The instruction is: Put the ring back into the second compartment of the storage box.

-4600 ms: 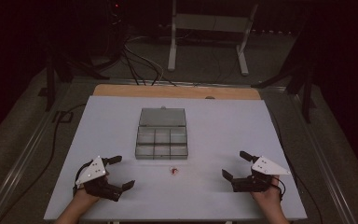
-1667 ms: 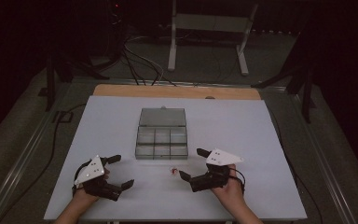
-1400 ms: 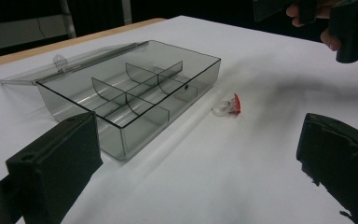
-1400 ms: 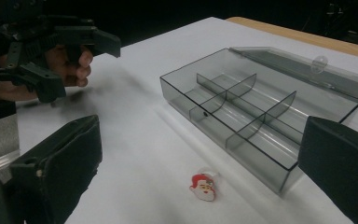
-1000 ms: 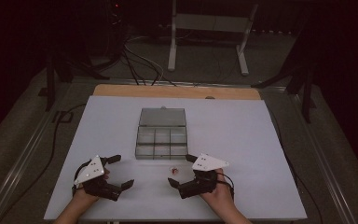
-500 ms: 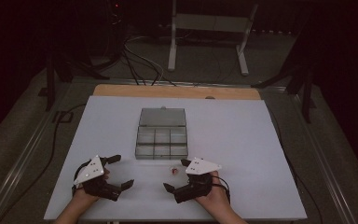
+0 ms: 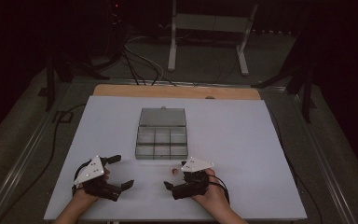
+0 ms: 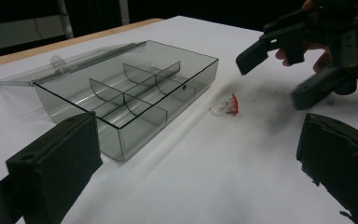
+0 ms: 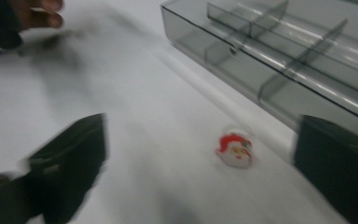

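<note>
A: How do the jaws of the right gripper [image 7: 176, 178] stand?

B: Wide apart, with nothing between them but bare table. In the right gripper view a small Santa-face piece [image 9: 234, 149] lies on the white table [image 7: 242, 140] ahead of the gap, nearer one jaw, touching neither. That view is blurred, so I can't say more about the piece than its red and white.

A: And the left gripper [image 7: 120, 171]?

B: Its jaws are also spread, holding nothing. It sits near the table's front edge, well apart from the piece.

A: Where does the piece lie from above?

B: In the high view it [image 7: 172, 171] is just in front of the clear compartment box [image 7: 162, 140], apart from its front wall, with the right gripper just beside it.

A: The box itself?

B: Open, its lid [image 8: 70, 63] laid flat behind it. The compartments look empty in the left gripper view.
</note>
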Demonstrator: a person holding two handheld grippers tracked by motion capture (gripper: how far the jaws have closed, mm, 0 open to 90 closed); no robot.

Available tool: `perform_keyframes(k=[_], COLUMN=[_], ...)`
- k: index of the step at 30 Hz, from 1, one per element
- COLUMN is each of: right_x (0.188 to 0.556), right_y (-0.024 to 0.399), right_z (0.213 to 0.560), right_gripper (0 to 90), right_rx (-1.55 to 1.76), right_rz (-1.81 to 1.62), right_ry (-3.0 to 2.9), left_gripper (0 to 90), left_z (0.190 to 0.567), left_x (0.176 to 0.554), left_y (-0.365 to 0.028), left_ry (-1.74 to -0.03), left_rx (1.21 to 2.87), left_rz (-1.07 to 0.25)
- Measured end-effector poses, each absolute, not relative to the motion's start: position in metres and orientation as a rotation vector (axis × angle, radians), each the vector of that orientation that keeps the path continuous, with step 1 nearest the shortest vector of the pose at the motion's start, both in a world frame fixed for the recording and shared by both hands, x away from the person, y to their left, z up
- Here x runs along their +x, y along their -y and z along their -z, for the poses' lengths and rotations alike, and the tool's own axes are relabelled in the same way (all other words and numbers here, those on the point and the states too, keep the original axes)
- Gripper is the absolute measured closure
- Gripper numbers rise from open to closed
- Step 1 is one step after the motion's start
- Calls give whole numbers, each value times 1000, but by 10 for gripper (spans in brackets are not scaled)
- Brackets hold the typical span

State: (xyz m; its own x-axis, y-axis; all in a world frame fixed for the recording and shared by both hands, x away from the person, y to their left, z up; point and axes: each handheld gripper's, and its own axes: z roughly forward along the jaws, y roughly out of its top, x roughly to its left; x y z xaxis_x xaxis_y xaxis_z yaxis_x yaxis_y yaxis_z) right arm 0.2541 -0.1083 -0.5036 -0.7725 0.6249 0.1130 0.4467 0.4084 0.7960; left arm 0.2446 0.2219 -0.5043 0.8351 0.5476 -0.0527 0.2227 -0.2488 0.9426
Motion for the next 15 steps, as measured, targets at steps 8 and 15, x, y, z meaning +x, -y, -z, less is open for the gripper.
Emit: perform_keyframes(k=[8,15], right_x=[261,265], right_y=[106,103], right_z=[509,511], right_gripper=[160,253], right_rx=[989,992], right_rz=[-1202,-1139], right_ry=[-2485,-2507], left_gripper=[9,9], left_z=[504,504], left_x=[245,245], left_y=[-222,-222], left_ry=[-587,-586], left_rx=[1827,1829], left_rz=[-342,-341])
